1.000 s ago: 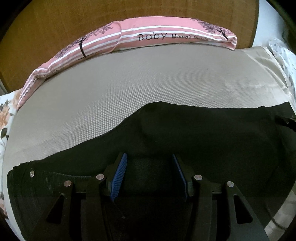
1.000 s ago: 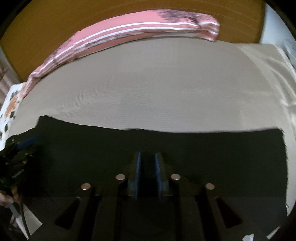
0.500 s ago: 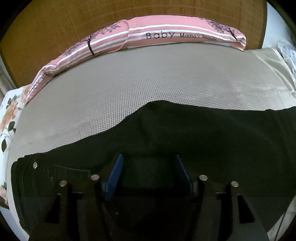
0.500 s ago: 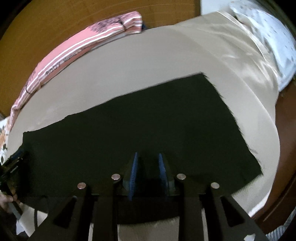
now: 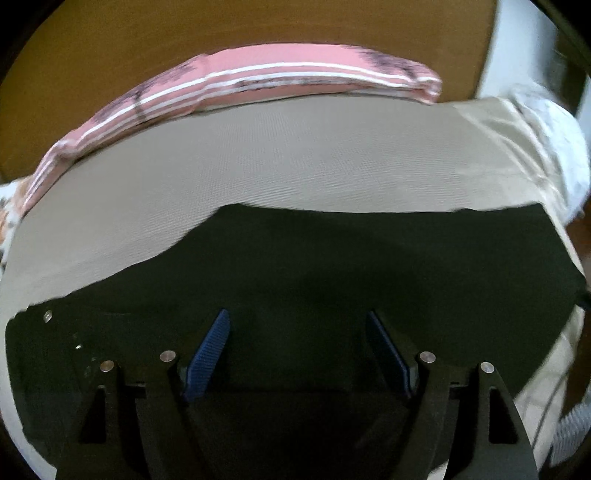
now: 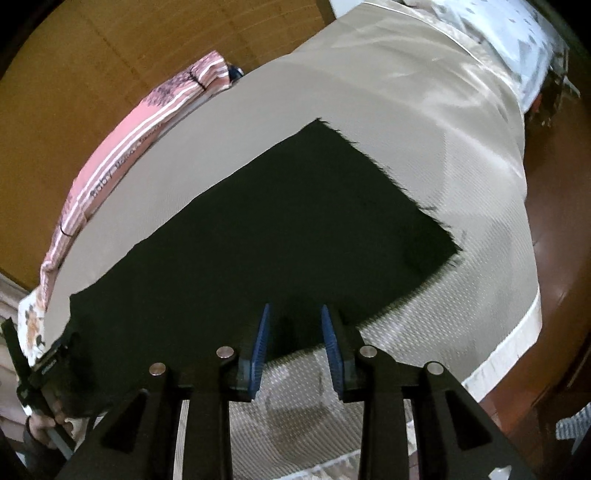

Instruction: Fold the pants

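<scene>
Black pants (image 5: 332, 266) lie flat across the beige bed cover (image 5: 295, 155), waistband and a metal button (image 5: 47, 315) at the left. My left gripper (image 5: 297, 332) hovers over the waist end; its jaws are opening wide, and only flat cloth lies below them. In the right wrist view the pants (image 6: 280, 221) end in a frayed hem (image 6: 391, 177) at the right. My right gripper (image 6: 295, 332) is over the near edge of the leg. Its jaws are opening a little and the blue pads (image 6: 261, 343) do not pinch the cloth.
A pink striped pillow (image 5: 280, 77) lies along the wooden headboard (image 5: 258, 26). White patterned bedding (image 6: 502, 40) is bunched at the far right. The bed's edge drops to a dark wooden floor (image 6: 554, 258) on the right. A hand (image 6: 40, 424) holds the other gripper at the lower left.
The left jaws have spread much wider and that view has shifted right. The right gripper has swung right to the hem end, rolled, and parted its pads slightly.
</scene>
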